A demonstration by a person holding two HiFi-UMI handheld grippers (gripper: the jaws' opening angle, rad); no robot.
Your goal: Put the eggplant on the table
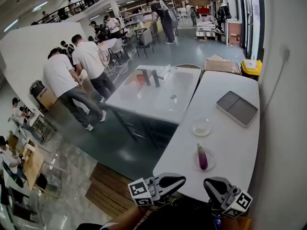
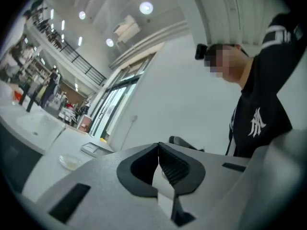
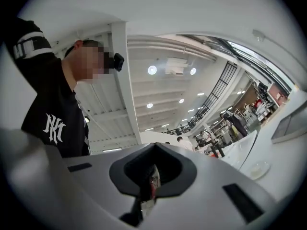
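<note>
A small purple eggplant (image 1: 202, 157) lies on a clear round plate (image 1: 196, 163) near the front end of the long white table (image 1: 230, 143). Both grippers are held up at the bottom of the head view, short of the table's near end and apart from the eggplant. My left gripper (image 1: 178, 179) has its jaws together with nothing between them. My right gripper (image 1: 209, 183) is likewise shut and empty. The left gripper view shows closed jaws (image 2: 159, 150), the table off to the left and the person holding the grippers. The right gripper view shows closed jaws (image 3: 153, 153).
A second clear plate (image 1: 202, 127) sits empty farther along the table, and a flat grey tray (image 1: 236, 108) lies beyond it. A white wall (image 1: 283, 104) runs along the table's right side. Another white table (image 1: 158, 92) stands to the left, with several people beyond it.
</note>
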